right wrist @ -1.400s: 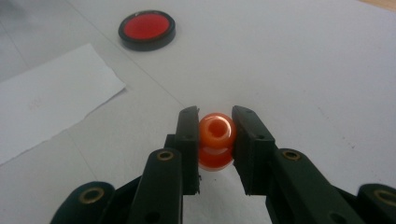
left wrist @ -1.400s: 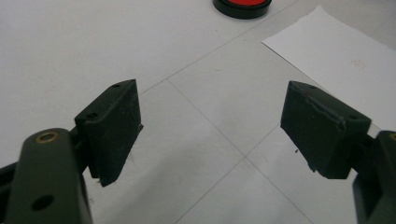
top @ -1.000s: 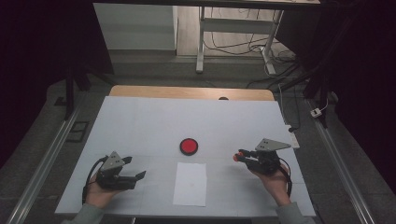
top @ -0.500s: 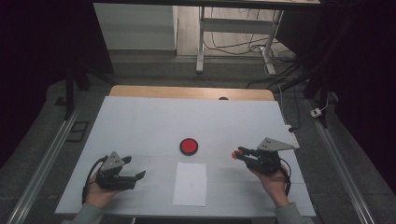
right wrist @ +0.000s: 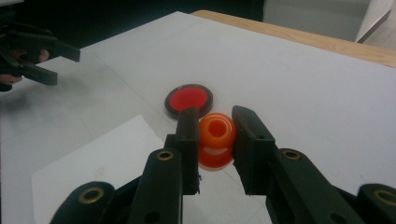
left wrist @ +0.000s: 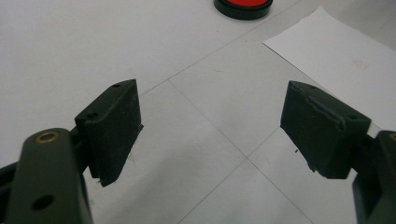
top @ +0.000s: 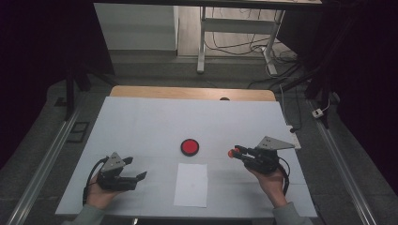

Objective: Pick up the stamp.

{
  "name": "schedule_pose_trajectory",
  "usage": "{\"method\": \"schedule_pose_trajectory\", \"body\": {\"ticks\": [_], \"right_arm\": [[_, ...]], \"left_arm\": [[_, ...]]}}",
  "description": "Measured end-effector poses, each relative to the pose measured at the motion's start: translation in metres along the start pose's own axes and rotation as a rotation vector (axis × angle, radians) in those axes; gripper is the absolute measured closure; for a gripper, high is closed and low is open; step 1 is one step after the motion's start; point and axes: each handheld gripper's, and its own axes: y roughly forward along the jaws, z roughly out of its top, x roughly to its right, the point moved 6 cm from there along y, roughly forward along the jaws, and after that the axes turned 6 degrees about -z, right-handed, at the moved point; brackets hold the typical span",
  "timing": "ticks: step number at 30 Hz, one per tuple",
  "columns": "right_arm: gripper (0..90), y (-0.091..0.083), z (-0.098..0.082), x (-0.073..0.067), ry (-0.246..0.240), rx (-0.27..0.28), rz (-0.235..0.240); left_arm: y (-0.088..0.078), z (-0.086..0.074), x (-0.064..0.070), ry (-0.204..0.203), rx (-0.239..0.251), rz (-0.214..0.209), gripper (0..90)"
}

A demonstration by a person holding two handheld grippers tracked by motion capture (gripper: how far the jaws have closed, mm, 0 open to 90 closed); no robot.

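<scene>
An orange stamp-like knob [right wrist: 215, 140] sits clamped between the closed jaws of the right gripper [top: 233, 152], held just above the white table [top: 141, 122], near the red ink pad [top: 189, 146] and beside the sheet of paper [top: 191, 184]. The left gripper [top: 136, 176] rests well apart on the table, jaws spread wide with nothing between them

the high view looks from above, forward and down on the whole white table [top: 141, 122]. the left gripper view sits very near the table surface, facing the red disc [left wrist: 243, 5] and the paper sheet [left wrist: 341, 56]. the right gripper view looks low across the table; it shares the same disc [right wrist: 188, 100] and paper [right wrist: 93, 163]
</scene>
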Motion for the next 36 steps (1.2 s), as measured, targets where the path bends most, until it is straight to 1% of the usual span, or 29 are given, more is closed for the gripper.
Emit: {"method": "schedule_pose_trajectory", "body": {"ticks": [7, 10, 15, 20, 24, 32, 36], "right_arm": [[72.9, 0.007, 0.004, -0.008, -0.021, 0.005, 0.019], [72.9, 0.008, 0.005, -0.011, -0.023, 0.000, 0.030], [72.9, 0.008, 0.006, -0.016, -0.029, 0.008, 0.044], [73.0, 0.012, 0.006, -0.024, -0.050, 0.004, 0.057], [72.9, 0.016, 0.006, -0.029, -0.068, 0.000, 0.066], [72.9, 0.022, 0.008, -0.036, -0.075, 0.003, 0.076], [72.9, 0.026, 0.008, -0.040, -0.080, -0.001, 0.090]], "left_arm": [[0.000, 0.000, -0.001, -0.007, 0.010, -0.008, 20.8], [0.000, 0.000, 0.000, -0.004, 0.008, -0.005, 20.9], [0.000, -0.001, 0.001, -0.001, 0.003, -0.001, 20.9], [-0.002, 0.000, 0.001, -0.007, 0.013, 0.003, 20.9], [-0.001, 0.001, 0.002, -0.005, 0.010, 0.004, 21.0], [-0.002, 0.000, 0.002, -0.005, 0.014, 0.001, 21.0], [-0.002, 0.001, 0.002, -0.008, 0.016, -0.001, 21.1]]}}
